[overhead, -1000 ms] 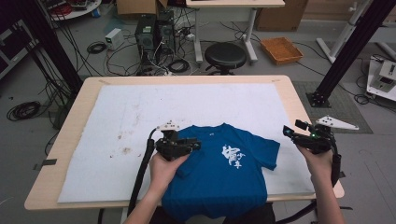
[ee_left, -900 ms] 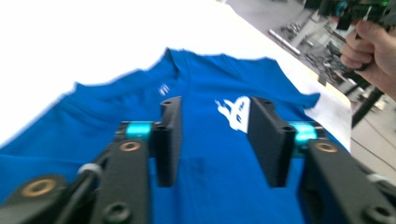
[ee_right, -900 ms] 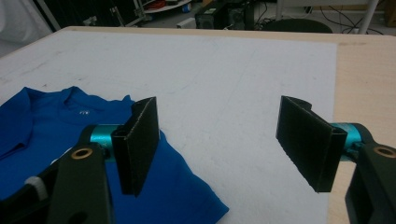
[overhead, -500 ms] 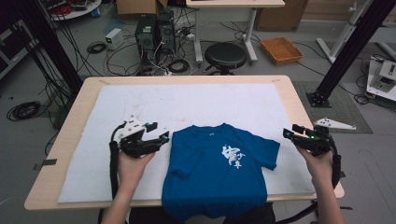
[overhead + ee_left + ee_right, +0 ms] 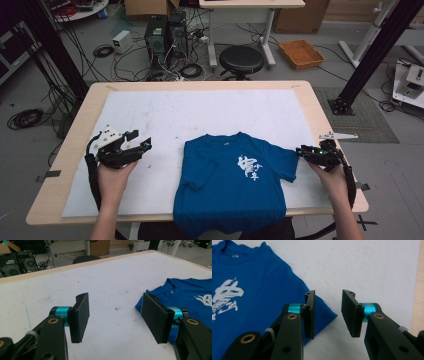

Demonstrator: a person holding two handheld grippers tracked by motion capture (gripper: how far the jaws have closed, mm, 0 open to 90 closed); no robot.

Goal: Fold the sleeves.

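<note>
A blue T-shirt (image 5: 232,185) with white print lies flat on the white mat (image 5: 200,110), its hem hanging over the near table edge. My left gripper (image 5: 142,145) hovers over bare mat to the left of the shirt. Its jaws have just been opening and stand open with nothing between them (image 5: 116,307); the shirt (image 5: 195,295) lies off to its right. My right gripper (image 5: 302,151) sits at the tip of the shirt's right sleeve. Its jaws (image 5: 328,305) have just been closing and stand apart just above the sleeve corner (image 5: 324,310), pads not pressing on it.
The wooden table (image 5: 310,100) shows around the mat, with a grey bracket (image 5: 337,135) at its right edge. Beyond the far edge are a black stool (image 5: 241,59), computer towers (image 5: 160,35), cables and an orange tray (image 5: 301,52) on the floor.
My left gripper let go at the shirt's left sleeve and moved left over bare mat, jaws now wide. My right gripper sank a little at the right sleeve, with its jaws narrower.
</note>
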